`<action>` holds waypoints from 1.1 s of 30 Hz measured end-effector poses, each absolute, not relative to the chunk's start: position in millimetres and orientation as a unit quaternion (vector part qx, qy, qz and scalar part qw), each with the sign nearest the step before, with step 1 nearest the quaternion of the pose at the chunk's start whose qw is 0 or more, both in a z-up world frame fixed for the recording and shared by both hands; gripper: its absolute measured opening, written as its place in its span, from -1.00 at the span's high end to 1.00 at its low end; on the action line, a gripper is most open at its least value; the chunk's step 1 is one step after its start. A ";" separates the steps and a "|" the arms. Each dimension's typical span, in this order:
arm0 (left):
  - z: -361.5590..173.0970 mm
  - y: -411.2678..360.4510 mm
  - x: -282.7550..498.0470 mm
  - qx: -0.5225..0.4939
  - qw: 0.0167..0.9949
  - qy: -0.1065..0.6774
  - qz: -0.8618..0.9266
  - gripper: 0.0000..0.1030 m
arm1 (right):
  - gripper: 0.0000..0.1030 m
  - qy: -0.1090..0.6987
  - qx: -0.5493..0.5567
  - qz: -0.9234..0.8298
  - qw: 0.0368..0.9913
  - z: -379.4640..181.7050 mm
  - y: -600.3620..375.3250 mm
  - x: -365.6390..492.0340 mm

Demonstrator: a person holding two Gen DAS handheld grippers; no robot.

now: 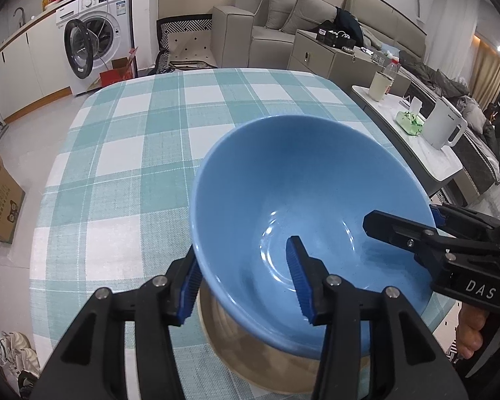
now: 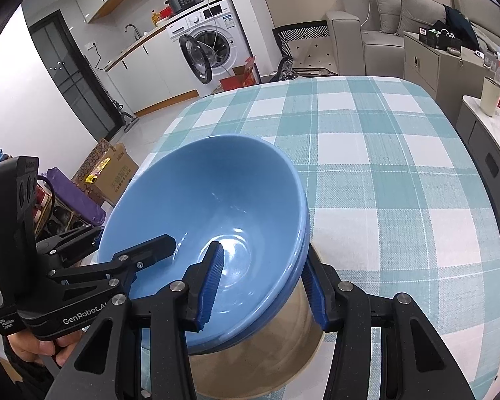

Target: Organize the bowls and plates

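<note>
A blue bowl (image 1: 283,183) (image 2: 216,183) sits tilted inside a second blue bowl (image 2: 276,303), whose rim shows just under it. Both rest on a round beige plate (image 1: 266,366) (image 2: 266,350) on the checked table (image 1: 133,133) (image 2: 383,166). My left gripper (image 1: 242,250) (image 2: 135,235) straddles the top bowl's wall, one pad outside and one inside. The inner pad stands off the wall, so the gripper is open. My right gripper (image 2: 262,250) (image 1: 400,216) straddles the opposite side, with its inner pad on the bowl's inside and its outer pad against the stacked rims.
A side table to the right carries a white kettle (image 1: 445,126), a cup (image 1: 380,85) and a green tissue pack (image 1: 410,121). Beyond the table are a washing machine (image 1: 93,43) and a sofa (image 1: 283,16). Cardboard boxes (image 2: 113,173) stand on the floor at the left.
</note>
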State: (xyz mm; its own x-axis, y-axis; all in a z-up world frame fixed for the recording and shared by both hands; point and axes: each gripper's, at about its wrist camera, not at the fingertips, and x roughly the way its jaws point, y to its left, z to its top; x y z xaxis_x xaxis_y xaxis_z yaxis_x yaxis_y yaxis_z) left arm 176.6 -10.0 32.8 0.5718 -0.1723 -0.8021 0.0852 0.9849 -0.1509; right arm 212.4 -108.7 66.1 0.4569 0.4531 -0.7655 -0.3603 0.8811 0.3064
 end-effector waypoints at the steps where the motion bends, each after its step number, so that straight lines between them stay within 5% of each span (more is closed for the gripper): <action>1: 33.1 -9.7 176.5 -0.049 0.886 0.455 -0.073 0.04 | 0.07 0.464 0.051 0.239 0.852 66.1 -109.2 212.6; 12: 42.0 -10.5 169.7 -0.043 0.894 0.439 -0.080 -0.22 | -0.01 0.454 0.054 0.243 0.856 69.0 -112.9 213.9; 16: 51.9 -8.8 162.2 -0.039 0.902 0.422 -0.083 -0.41 | -0.54 0.442 0.056 0.249 0.860 76.7 -116.9 211.0; 23: 65.7 -1.9 141.6 -0.034 0.921 0.380 -0.085 -0.91 | -0.89 0.413 0.048 0.268 0.869 86.7 -123.9 202.2; 33: 62.4 6.8 106.9 -0.001 0.943 0.329 -0.055 -1.00 | -0.99 0.335 0.038 0.290 0.895 94.1 -144.8 176.5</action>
State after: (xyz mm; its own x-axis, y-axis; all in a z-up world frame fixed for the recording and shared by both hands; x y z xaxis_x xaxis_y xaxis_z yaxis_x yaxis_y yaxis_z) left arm 106.9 6.8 62.4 0.7773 -0.1049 -0.6204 0.1038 0.9939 -0.0380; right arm 176.5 -144.8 94.1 0.6063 0.5456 -0.5785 -0.4947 0.8284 0.2628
